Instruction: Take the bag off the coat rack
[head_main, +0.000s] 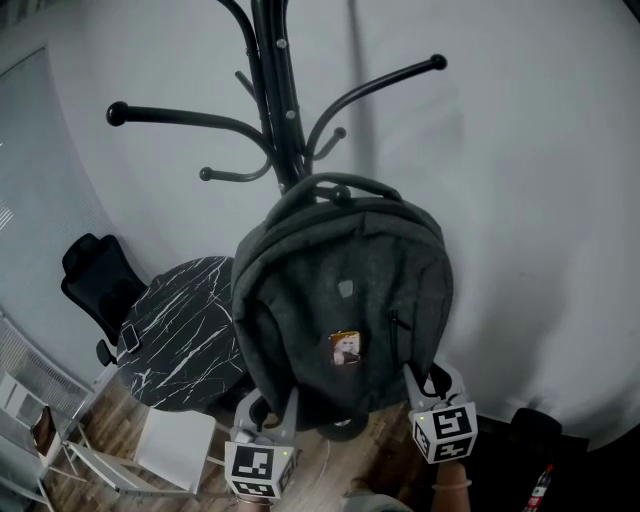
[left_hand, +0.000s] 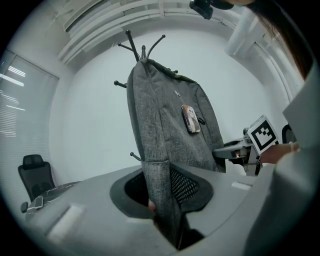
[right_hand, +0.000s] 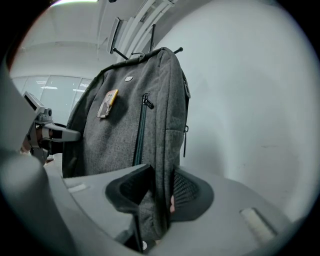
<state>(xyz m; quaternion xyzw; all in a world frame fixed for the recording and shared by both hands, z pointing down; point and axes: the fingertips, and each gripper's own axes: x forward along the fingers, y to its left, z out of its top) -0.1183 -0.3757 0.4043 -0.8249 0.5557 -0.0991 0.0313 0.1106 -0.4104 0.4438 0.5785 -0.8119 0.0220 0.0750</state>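
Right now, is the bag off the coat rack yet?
Not yet. Done: the left gripper and right gripper are each clamped on a bottom corner of the grey backpack. In hand: holding it there. Left: its top handle looks hooked on the coat rack, so it needs lifting off.

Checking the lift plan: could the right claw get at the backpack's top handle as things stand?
Probably not: the right claw is clamped on the lower corner of the backpack, while the top handle sits hooked on the coat rack, the whole bag's length away.
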